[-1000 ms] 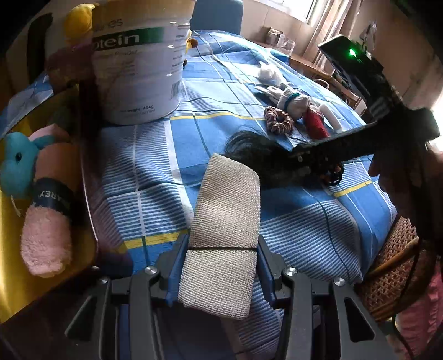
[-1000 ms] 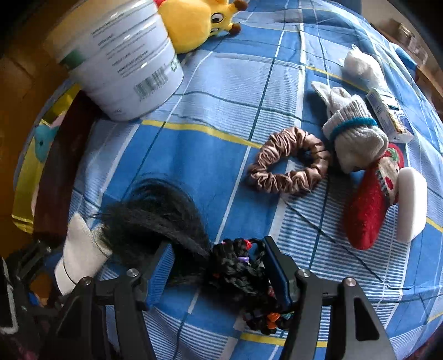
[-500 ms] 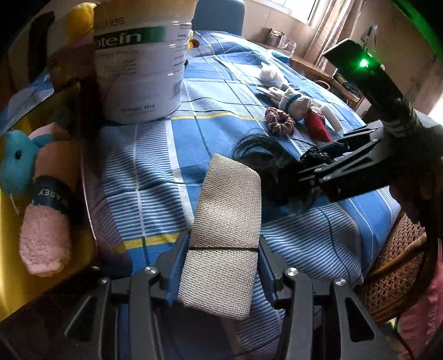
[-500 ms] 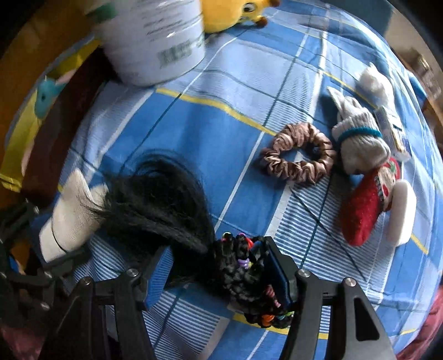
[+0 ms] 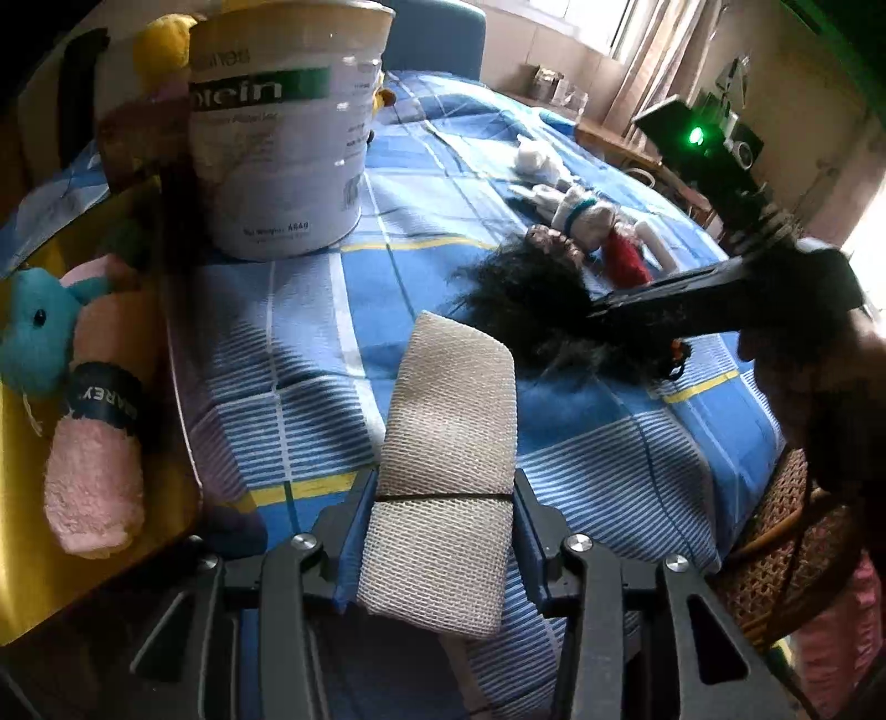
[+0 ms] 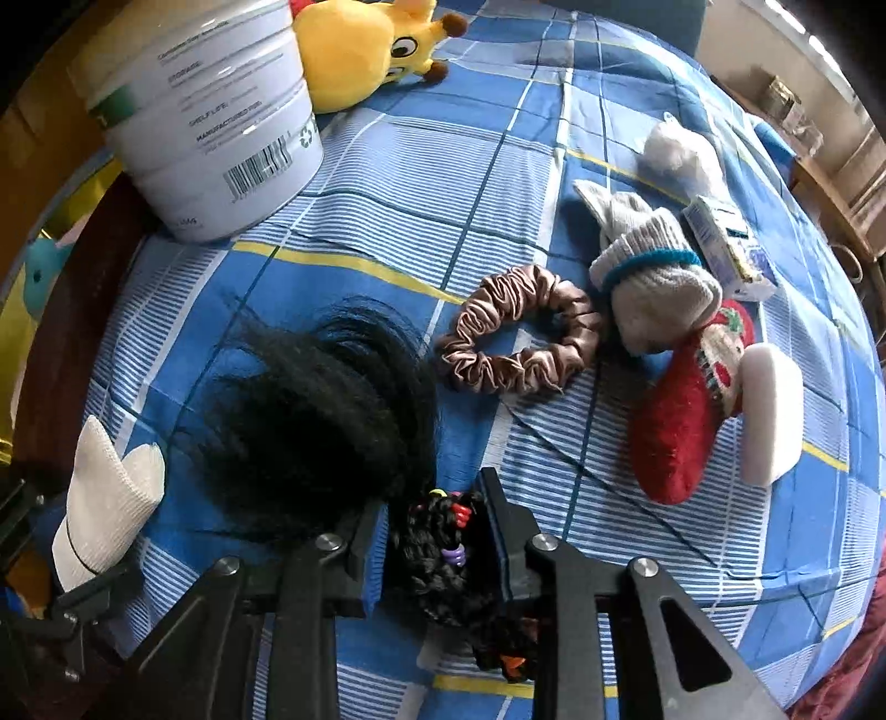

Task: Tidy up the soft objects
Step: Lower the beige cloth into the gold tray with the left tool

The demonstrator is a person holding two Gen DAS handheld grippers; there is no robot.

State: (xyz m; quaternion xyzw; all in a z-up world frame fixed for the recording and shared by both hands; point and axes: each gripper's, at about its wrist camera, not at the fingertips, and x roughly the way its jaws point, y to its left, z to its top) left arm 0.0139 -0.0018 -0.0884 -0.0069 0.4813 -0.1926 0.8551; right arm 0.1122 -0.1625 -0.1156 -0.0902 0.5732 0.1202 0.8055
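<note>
My left gripper (image 5: 443,531) is shut on a beige mesh bandage roll (image 5: 448,443), held above the blue checked cloth; the roll also shows at the lower left of the right wrist view (image 6: 105,498). My right gripper (image 6: 437,531) is shut on a black braided hairpiece (image 6: 321,421) with coloured bands, its loose hair fanning out over the cloth; it also shows in the left wrist view (image 5: 531,299). A brown scrunchie (image 6: 520,332), a white glove (image 6: 648,266), a red sock (image 6: 681,421) and a white cotton piece (image 6: 675,149) lie to the right.
A white protein tub (image 5: 277,138) stands at the back left, a yellow plush (image 6: 360,50) behind it. A yellow tray (image 5: 22,498) at the left edge holds a blue-and-pink plush (image 5: 83,387). A small box (image 6: 725,243) and a white bar (image 6: 769,410) lie right.
The right gripper with the hairpiece has lifted and swung back to the right, away from the bandage roll. The left gripper has stayed almost still with the roll.
</note>
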